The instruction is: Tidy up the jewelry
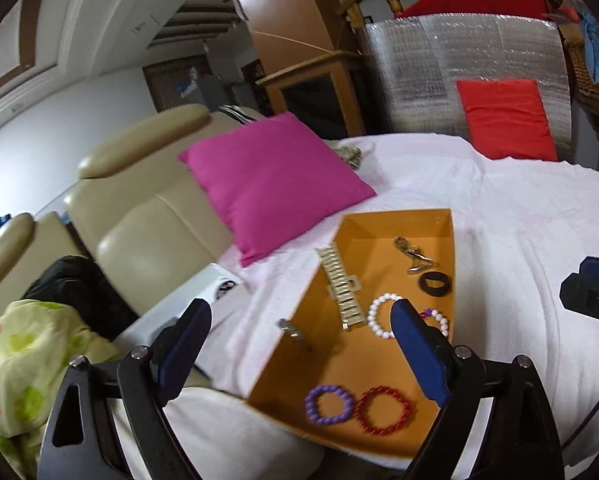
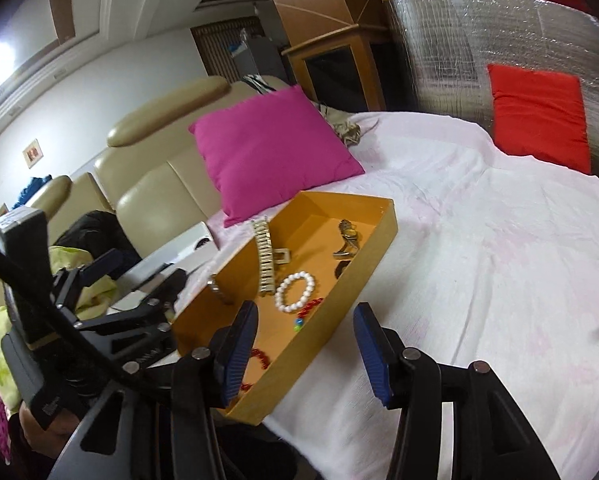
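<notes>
An open orange tray (image 1: 395, 222) (image 2: 383, 236) lies on a white-covered bed. In it lie a gold watch band (image 1: 341, 288) (image 2: 264, 258), a white bead bracelet (image 1: 379, 316) (image 2: 295, 292), a purple bracelet (image 1: 328, 404), a red bracelet (image 1: 383, 410) (image 2: 261, 358), a black ring (image 1: 435, 282) and a metal clasp piece (image 1: 413, 256) (image 2: 349, 240). A silver ring (image 1: 291, 330) (image 2: 216, 289) sits at the tray's left wall. My left gripper (image 1: 301, 348) is open above the tray's near left part. My right gripper (image 2: 305, 354) is open and empty over the tray's near right wall.
A pink cushion (image 1: 271, 184) (image 2: 271, 152) lies just behind the tray. A red cushion (image 1: 507, 120) (image 2: 539, 116) leans on a silver foil panel at the back. Beige seats (image 1: 139, 216) and a white box (image 1: 203, 292) are to the left. White bedding (image 2: 499, 260) spreads right.
</notes>
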Demonstrator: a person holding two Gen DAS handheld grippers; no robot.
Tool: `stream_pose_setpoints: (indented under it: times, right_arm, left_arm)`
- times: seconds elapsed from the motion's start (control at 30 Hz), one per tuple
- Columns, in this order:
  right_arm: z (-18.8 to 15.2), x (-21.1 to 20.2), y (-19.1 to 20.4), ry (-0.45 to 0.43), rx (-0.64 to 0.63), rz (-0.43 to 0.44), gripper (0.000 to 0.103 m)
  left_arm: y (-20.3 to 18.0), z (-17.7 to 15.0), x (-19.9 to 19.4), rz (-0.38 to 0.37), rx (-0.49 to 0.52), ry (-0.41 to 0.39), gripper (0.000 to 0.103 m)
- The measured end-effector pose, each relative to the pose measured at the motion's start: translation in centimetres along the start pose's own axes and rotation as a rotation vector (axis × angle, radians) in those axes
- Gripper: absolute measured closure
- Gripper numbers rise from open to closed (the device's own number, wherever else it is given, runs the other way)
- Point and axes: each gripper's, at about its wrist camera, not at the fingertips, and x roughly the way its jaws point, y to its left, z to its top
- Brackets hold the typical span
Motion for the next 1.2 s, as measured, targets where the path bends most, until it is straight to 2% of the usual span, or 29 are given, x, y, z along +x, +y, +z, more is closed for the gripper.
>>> stream_pose_setpoints:
  times: [0.4, 0.57, 0.8, 1.2]
  right_arm:
    - [-1.7, -5.6, 4.6, -0.062, -0.008, 0.046, 0.047]
    - [-2.2, -7.3, 6.2, -0.077, -0.018, 0.056, 0.046]
    - [-2.8, -9.1, 8.2, -0.103, -0.051, 0.049, 0.044]
    - [-3.6, -8.6, 9.3, -0.071, -0.043, 0.055, 0.044]
  left_arm:
    - [2.5, -0.1, -8.2, 0.026, 0.010, -0.086, 0.008]
    - [3.8, -0.2, -10.1, 0.040, -0.019, -0.097, 0.007]
    - [4.9, -0.3, -11.5, 0.060, -0.036, -0.118, 0.005]
    - [6.0, -0.6, -11.8, 0.065, -0.065, -0.112, 0.004]
